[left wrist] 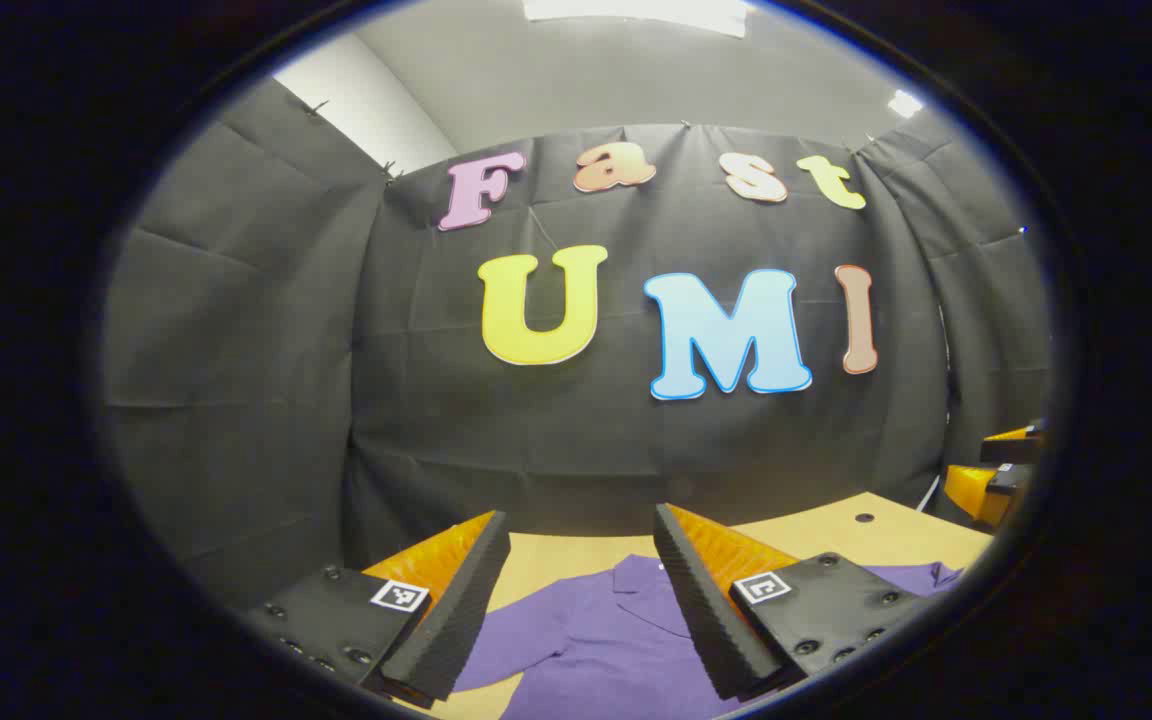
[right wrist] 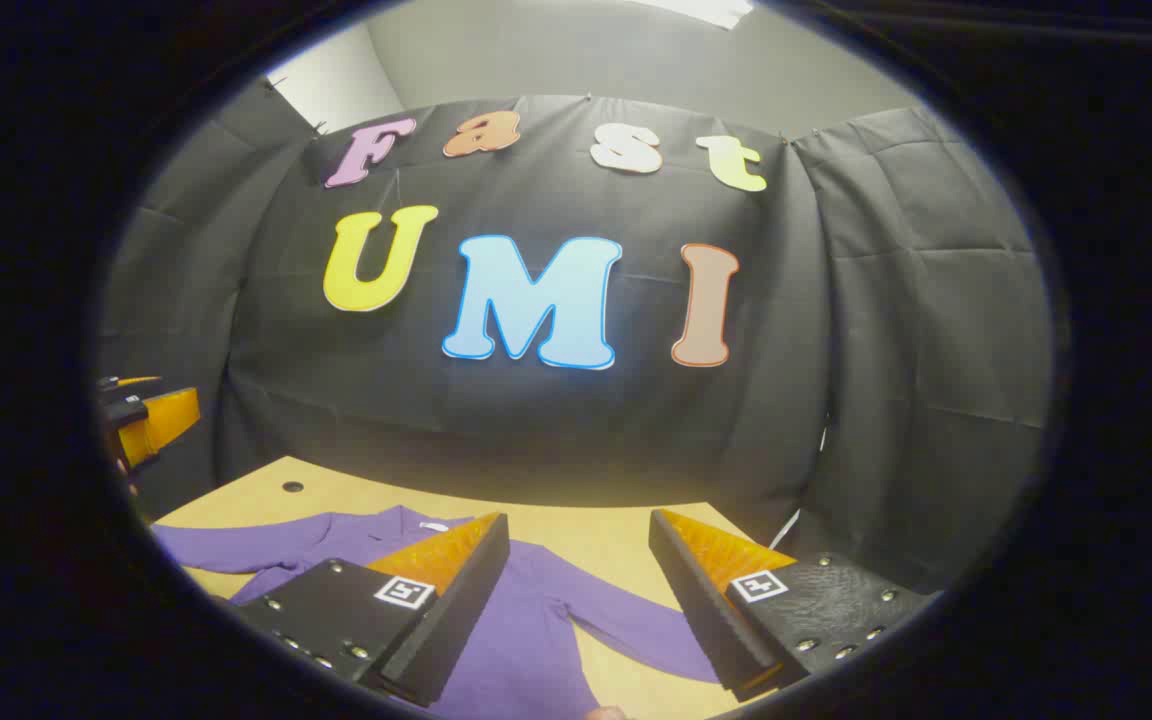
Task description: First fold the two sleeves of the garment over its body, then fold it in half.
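Here both grippers hang above the bench with nothing between their jaws. In the left gripper view the left gripper (left wrist: pixel 581 600) has its jaws spread wide and released, and through the gap lies the purple shirt (left wrist: pixel 596 640), collar (left wrist: pixel 641 578) toward the far side. In the right gripper view the right gripper (right wrist: pixel 576 605) is likewise parted and empty, held over the shirt's right half.

The relation that matters is below and ahead: the shirt lies flat on the bench (right wrist: pixel 596 535) under both pairs of jaws, collar far and hem near, so its long axis runs near to far, while the sleeves stretch out sideways across that axis. The right sleeve (right wrist: pixel 626 615) runs out to the right and slightly nearward, passing just under the right gripper, which I judge the nearer one to it. The left sleeve (left wrist: pixel 516 635) reaches out under the left gripper's left finger, so that arm is better placed for it.

The cloth looks smooth, spread open and unfolded, both sleeves still out from the body; neither fold seems begun. Each gripper would probably need to come down on a cuff, though the cuffs themselves are partly hidden by the fingers. The other gripper shows at the edge of each view.
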`<state>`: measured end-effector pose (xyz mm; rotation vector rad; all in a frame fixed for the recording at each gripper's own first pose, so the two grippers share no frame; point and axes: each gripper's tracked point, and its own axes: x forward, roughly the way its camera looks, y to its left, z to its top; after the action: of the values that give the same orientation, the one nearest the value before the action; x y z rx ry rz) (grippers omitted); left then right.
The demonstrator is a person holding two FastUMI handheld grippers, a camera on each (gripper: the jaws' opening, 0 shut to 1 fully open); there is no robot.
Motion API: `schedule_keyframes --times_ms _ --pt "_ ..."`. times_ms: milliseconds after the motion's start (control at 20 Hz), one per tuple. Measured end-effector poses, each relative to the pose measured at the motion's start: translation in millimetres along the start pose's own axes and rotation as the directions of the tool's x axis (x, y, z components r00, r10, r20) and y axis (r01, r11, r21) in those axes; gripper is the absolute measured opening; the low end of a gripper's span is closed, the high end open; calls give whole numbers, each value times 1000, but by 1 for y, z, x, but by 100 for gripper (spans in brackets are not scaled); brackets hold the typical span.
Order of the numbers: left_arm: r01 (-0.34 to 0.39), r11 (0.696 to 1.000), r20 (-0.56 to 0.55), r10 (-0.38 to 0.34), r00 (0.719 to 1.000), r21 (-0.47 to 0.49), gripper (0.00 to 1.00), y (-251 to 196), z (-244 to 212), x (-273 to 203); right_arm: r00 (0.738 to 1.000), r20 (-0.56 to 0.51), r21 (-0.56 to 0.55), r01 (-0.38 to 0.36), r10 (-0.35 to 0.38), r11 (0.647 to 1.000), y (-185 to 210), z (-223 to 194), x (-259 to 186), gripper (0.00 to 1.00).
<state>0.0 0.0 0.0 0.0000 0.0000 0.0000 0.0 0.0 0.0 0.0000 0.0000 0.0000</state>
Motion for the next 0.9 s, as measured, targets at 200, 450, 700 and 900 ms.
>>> schedule_keyframes --times_ms 200,450,700,900 --pt "0 1000 0 0 1000 0 99 0 0 0 1000 -3 4 -1 1 1000 -1 -1 1 96" --pt "0 1000 0 0 1000 0 99 0 0 0 1000 0 7 3 -3 1000 -5 -2 3 92" --pt "5 1000 -6 -5 1000 3 99 -2 2 -2 1000 -2 8 4 -4 1000 -6 -3 3 92" --pt "10 1000 -3 -10 1000 5 99 -4 2 -1 1000 -15 10 11 -11 1000 -10 -9 5 92"
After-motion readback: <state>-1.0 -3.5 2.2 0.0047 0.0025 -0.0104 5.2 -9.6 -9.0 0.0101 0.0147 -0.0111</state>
